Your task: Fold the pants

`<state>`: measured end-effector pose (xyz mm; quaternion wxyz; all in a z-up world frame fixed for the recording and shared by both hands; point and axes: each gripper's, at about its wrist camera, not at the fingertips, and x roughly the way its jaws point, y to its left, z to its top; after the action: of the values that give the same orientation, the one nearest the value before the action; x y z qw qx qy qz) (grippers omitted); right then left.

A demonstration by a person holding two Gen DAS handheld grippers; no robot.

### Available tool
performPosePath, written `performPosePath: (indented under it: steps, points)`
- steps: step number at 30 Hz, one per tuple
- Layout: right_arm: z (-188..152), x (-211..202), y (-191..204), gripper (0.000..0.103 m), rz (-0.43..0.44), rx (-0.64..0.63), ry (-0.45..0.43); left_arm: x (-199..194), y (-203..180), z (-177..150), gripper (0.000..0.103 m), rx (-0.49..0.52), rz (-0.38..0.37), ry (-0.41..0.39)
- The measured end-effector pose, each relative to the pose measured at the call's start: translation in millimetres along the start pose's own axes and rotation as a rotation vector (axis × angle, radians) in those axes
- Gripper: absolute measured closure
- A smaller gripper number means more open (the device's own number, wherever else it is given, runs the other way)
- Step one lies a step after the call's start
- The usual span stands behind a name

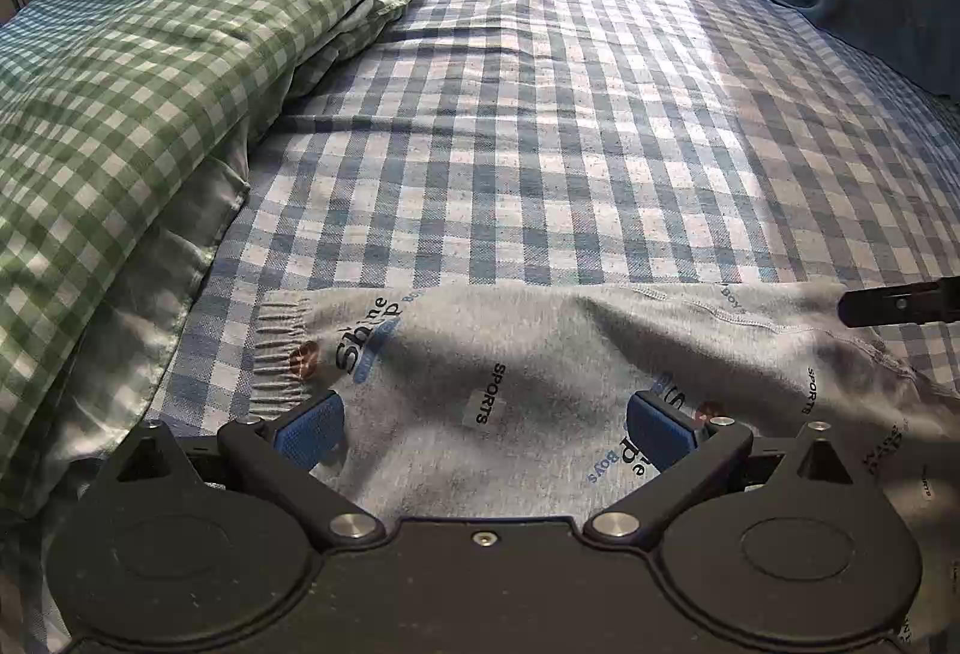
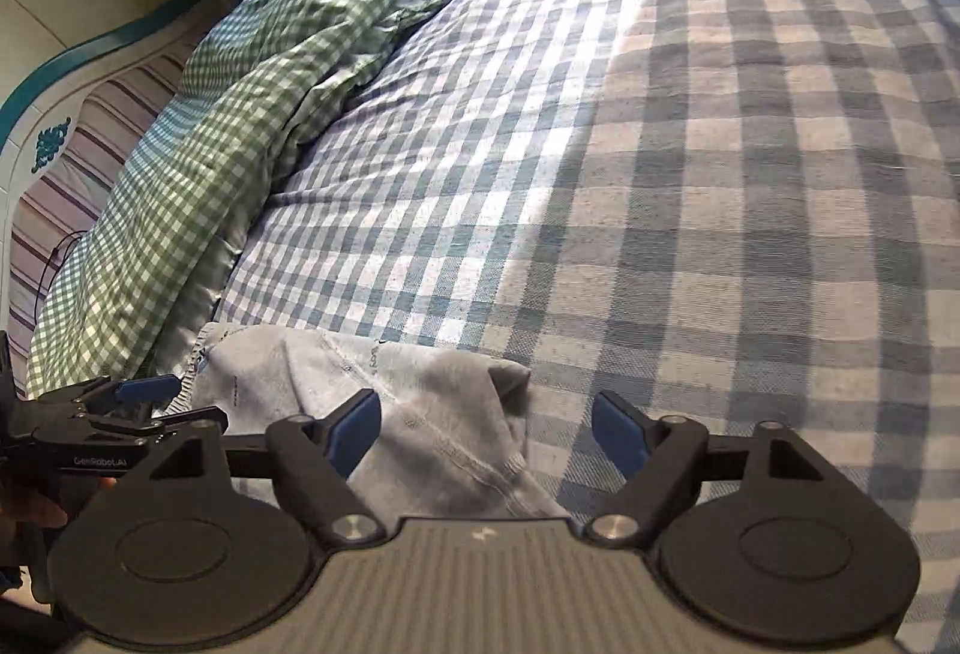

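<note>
Both sets of jaws gape over the grey sports pants (image 1: 540,384), gripping nothing: left gripper (image 1: 485,429) above the printed leg, right gripper (image 2: 486,435) at the seamed edge. The pants lie bunched just beside the green checked duvet (image 1: 150,84). A shallow pinch could catch one layer only, skewing the fold.
</note>
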<state>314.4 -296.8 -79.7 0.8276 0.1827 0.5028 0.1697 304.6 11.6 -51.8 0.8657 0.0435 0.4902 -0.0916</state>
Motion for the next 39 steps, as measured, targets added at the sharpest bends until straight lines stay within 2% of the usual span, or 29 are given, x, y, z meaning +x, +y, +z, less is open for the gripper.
performPosePath:
  steps: [1, 2, 3, 6, 10, 13, 16, 17, 18, 20, 25, 28, 31, 33, 35, 36, 39]
  points:
    - [1.4, 6.8, 1.8, 0.047, -0.021, 0.000, 0.013, 0.5, -1.7, -2.3, 0.002, -0.003, 0.004, 0.002]
    - [1.3, 10.2, 3.5, 0.074, -0.045, 0.002, 0.015, 0.5, -3.7, -4.5, 0.002, -0.006, 0.007, 0.004]
    - [0.1, 9.1, 6.1, 0.089, -0.063, 0.000, 0.008, 0.0, -5.3, -6.9, 0.002, -0.008, 0.007, 0.005]
    - [-8.5, -3.5, 24.5, 0.096, -0.082, -0.065, -0.037, -4.0, -9.0, -16.3, 0.002, -0.013, 0.001, 0.012]
    - [-28.4, -14.7, 51.2, 0.096, -0.072, -0.151, -0.047, -5.3, -14.3, -31.1, 0.002, -0.023, -0.008, 0.041]
    - [-39.2, -10.9, 56.3, 0.096, -0.052, -0.132, -0.025, -4.1, -17.6, -40.7, 0.002, -0.033, -0.003, 0.068]
    - [-42.6, -12.7, 46.0, 0.086, -0.026, -0.040, -0.024, -3.7, -19.4, -47.6, 0.002, -0.039, 0.002, 0.082]
    - [-41.8, -14.5, 41.1, 0.077, -0.013, -0.006, -0.028, -3.1, -19.8, -49.5, 0.002, -0.040, 0.003, 0.088]
    - [-40.4, -16.1, 35.7, 0.064, 0.002, 0.030, -0.033, -2.3, -20.1, -51.2, 0.002, -0.040, 0.005, 0.095]
    - [-34.5, -16.9, 22.7, 0.053, 0.030, 0.110, -0.041, -1.1, -20.5, -54.0, 0.002, -0.040, 0.010, 0.102]
    - [-16.5, -4.5, -7.7, 0.051, 0.084, 0.299, -0.035, 0.2, -20.3, -56.3, 0.002, -0.057, 0.013, 0.105]
    - [-6.5, 8.0, -21.3, 0.056, 0.104, 0.394, -0.014, 0.2, -20.2, -56.4, 0.002, -0.066, 0.012, 0.107]
    - [1.8, 21.3, -26.6, 0.064, 0.087, 0.426, 0.030, -0.3, -20.1, -57.2, 0.002, -0.070, 0.010, 0.105]
    - [5.3, 24.4, -26.3, 0.088, 0.065, 0.417, 0.037, 0.1, -19.5, -57.1, 0.002, -0.071, 0.007, 0.104]
    - [8.8, 22.9, -24.4, 0.097, 0.037, 0.394, 0.021, 0.7, -18.5, -57.1, 0.002, -0.073, 0.004, 0.104]
    - [10.4, 19.2, -24.0, 0.100, 0.034, 0.385, 0.004, 1.4, -18.2, -57.5, 0.002, -0.076, 0.005, 0.105]
    - [19.2, 11.0, -23.4, 0.100, 0.019, 0.380, -0.034, 5.1, -18.1, -58.7, 0.002, -0.073, 0.011, 0.112]
